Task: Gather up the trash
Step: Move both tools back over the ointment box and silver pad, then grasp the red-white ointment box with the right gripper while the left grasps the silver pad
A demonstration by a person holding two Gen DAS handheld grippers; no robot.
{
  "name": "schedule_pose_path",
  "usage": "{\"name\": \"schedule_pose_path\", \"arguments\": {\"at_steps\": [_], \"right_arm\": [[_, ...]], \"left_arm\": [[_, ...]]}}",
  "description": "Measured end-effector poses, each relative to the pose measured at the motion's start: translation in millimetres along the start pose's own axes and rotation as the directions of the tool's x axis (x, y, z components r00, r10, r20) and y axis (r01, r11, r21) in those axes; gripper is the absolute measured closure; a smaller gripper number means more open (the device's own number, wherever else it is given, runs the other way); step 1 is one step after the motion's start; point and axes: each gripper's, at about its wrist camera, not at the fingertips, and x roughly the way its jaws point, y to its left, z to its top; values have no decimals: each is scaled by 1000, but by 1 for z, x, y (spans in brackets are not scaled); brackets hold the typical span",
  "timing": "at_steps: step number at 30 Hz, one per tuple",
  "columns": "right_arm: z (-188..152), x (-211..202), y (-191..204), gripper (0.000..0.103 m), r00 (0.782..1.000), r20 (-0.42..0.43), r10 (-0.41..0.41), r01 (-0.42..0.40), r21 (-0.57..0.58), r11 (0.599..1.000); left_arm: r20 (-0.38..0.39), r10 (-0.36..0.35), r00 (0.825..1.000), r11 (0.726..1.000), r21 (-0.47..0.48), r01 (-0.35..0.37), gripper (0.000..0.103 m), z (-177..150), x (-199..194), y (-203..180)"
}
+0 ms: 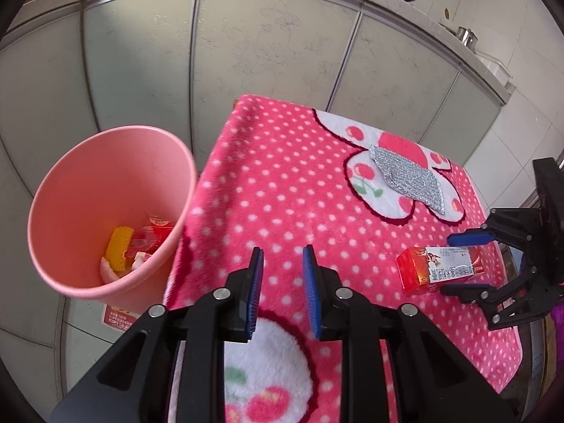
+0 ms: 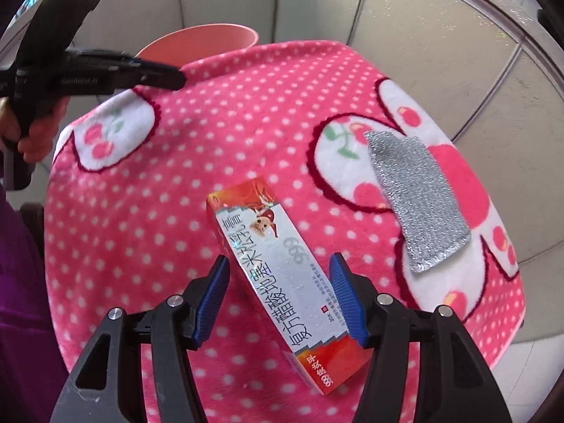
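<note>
Item 1. Right gripper: jaws standing apart, straddling the box, pads not pressing; nothing is clamped. In its own view one blue pad is sitting just beside the box's long edge while the other is well clear of it.

Item 2. Medicine box: red and white carton, lying flat on the blanket, not yet collected. Its long axis is running diagonally away from the right gripper, near end low between the jaws, far end pointing toward the middle of the table. The jaws are set across the narrow width, so a squeeze should take it broadside; judged, the slant may need a slight roll to square the pads to the sides.

Item 3. Left gripper: jaws parted, nothing between them, hovering over the near edge of the blanket. The box is lying well off to its right; the right hand is plainly the nearer.

Item 4. Pink polka-dot blanket: covering the table, cherry patches showing.

Item 5. Silver scouring cloth: lying flat beyond the box, apart from it.

Item 6. Pink bin: standing beside the table's left edge.

Views compared: only the left wrist view is showing the bin's contents, a yellow piece and red packaging; the right view gives its rim alone. Only the right view is showing the pad-to-box gap and the person's hand holding the left tool.
</note>
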Motion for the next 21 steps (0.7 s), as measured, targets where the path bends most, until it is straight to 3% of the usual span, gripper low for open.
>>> {"name": "schedule_pose_path", "arguments": {"at_steps": [5, 13, 18, 21], "right_arm": [[-6, -5, -4, 48, 998, 26, 54, -55, 28, 998], [-7, -11, -1, 56, 999, 22, 47, -48, 18, 999], [-10, -33, -7, 59, 995, 96, -6, -13, 192, 981], [-22, -53, -16, 59, 987, 154, -49, -15, 393, 919]], "left_arm": [[-3, -10, 1000, 999, 38, 11, 81, 12, 11, -13], [10, -49, 999, 996, 79, 48, 81, 31, 19, -36], [-14, -83, 996, 993, 86, 84, 81, 36, 25, -44], [-24, -116, 993, 989, 94, 118, 81, 42, 30, -52]]}}
